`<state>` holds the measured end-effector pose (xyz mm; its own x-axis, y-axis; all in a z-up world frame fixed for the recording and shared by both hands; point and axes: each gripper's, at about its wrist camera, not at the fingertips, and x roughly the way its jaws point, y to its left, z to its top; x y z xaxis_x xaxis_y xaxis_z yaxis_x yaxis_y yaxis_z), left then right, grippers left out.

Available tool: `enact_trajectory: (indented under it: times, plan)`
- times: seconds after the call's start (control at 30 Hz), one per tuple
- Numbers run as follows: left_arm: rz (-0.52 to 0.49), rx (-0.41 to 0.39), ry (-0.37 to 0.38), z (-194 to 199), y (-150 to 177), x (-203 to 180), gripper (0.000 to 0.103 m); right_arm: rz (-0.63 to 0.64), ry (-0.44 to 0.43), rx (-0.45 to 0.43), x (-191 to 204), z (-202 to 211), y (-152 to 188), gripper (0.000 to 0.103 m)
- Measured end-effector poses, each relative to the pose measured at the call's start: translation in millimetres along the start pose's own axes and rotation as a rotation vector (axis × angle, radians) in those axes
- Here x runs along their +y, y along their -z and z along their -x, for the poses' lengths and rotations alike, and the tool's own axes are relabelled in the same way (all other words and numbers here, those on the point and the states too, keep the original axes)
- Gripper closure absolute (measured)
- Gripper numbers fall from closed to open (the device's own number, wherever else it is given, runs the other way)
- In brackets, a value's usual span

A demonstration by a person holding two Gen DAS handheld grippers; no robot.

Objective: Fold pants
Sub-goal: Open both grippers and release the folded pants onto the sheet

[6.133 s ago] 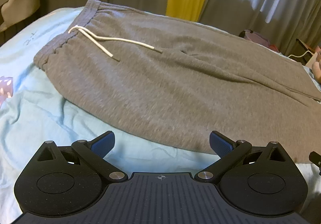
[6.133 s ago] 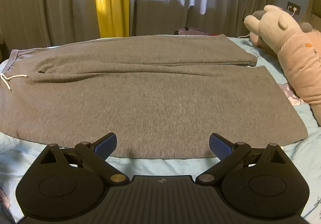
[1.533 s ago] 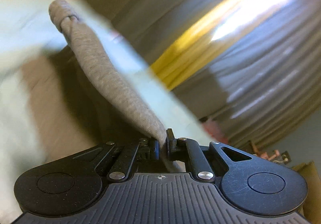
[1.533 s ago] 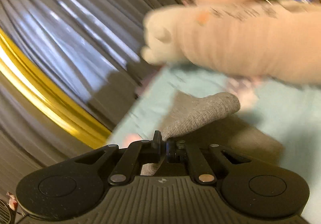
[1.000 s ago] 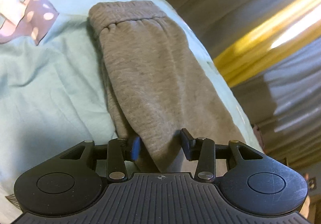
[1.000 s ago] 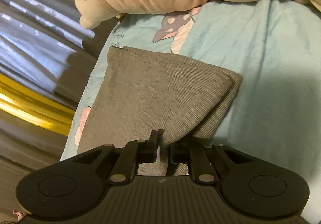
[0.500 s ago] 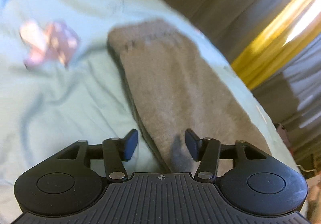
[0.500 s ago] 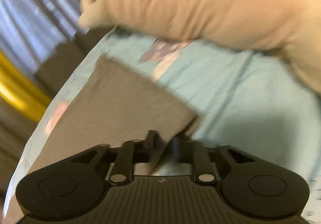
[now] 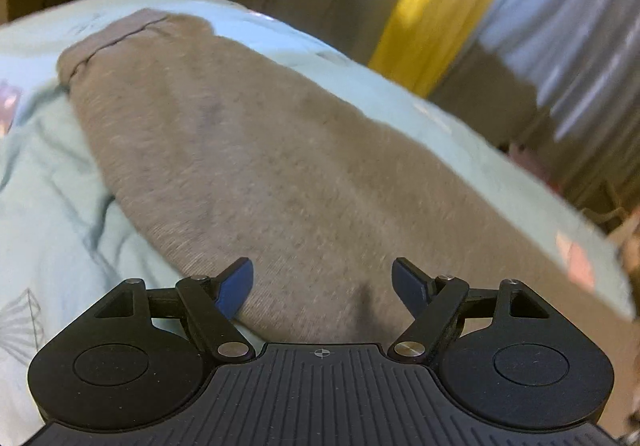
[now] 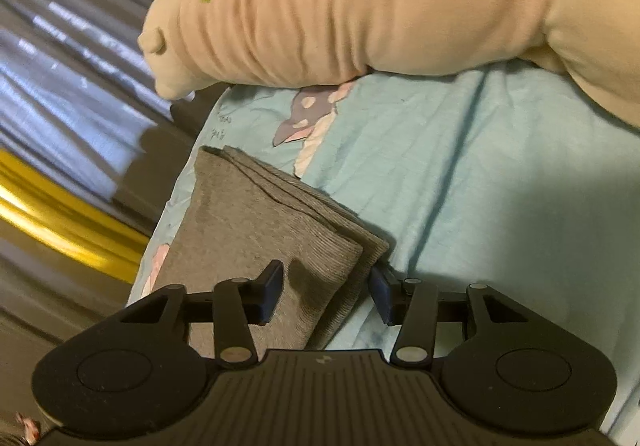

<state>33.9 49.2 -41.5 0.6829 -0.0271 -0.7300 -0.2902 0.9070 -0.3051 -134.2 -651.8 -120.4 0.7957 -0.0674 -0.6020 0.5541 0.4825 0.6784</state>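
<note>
The grey pants (image 9: 280, 174) lie folded lengthwise, one leg over the other, on the light blue bed sheet (image 9: 44, 230). The waistband (image 9: 116, 34) shows at the far left in the left wrist view. My left gripper (image 9: 322, 284) hovers at the near edge of the pants, its jaws opening wide, pads clear of the cloth. In the right wrist view the stacked leg hems (image 10: 280, 222) lie in front of my right gripper (image 10: 326, 296). Its jaws are opening, with the hem corner lying loose between them.
A large beige plush toy (image 10: 380, 2) lies on the bed just beyond the leg hems. Grey curtains with a yellow strip (image 9: 424, 18) hang behind the bed. The sheet carries a purple print (image 10: 304, 114) near the hems.
Both grippers let go of the folded pants and opened. The left one pulled back and rolled level, so more of the pants shows. The right one backed off a little from the hems.
</note>
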Motion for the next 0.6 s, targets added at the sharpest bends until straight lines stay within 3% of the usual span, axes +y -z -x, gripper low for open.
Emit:
enact_trajectory:
  times: [0.03, 0.1, 0.23, 0.3, 0.37, 0.47, 0.5, 0.53, 0.57, 0.6]
  plan:
    - [0.000, 0.009, -0.009, -2.6, 0.2, 0.1, 0.020, 0.025, 0.000, -0.001, 2.1, 0.3, 0.4, 0.081]
    - [0.031, 0.022, -0.017, -7.5, 0.8, 5.2, 0.020, 0.042, -0.038, -0.004, 1.1, 2.9, 0.6, 0.082]
    - [0.062, 0.028, -0.023, -13.6, 1.7, 11.5, 0.020, -0.011, -0.093, -0.014, -9.5, -2.1, 2.4, 0.067]
    - [0.054, 0.028, -0.031, -12.8, 3.0, 8.3, 0.020, -0.029, -0.106, -0.017, -9.3, -6.5, 2.8, 0.065]
    - [0.044, 0.030, -0.036, -13.9, 3.7, 5.8, 0.019, -0.024, -0.118, -0.023, -5.1, -8.6, 1.2, 0.051]
    - [0.044, 0.027, -0.036, -14.9, 4.0, 4.7, 0.019, -0.006, -0.120, -0.025, 0.2, -13.5, -0.6, 0.050]
    - [0.046, 0.027, -0.035, -14.8, 4.0, 4.7, 0.019, 0.010, -0.112, -0.024, 2.2, -13.4, -0.8, 0.054]
    - [0.048, 0.025, -0.033, -14.7, 4.1, 4.7, 0.018, 0.026, -0.100, -0.025, 4.6, -13.0, -1.0, 0.076]
    - [0.049, 0.025, -0.032, -14.8, 4.2, 4.9, 0.018, 0.044, -0.097, -0.029, 6.4, -11.4, -0.7, 0.088]
    - [0.049, 0.025, -0.032, -14.7, 4.1, 5.1, 0.018, 0.054, -0.103, -0.029, 7.0, -10.0, -0.5, 0.088]
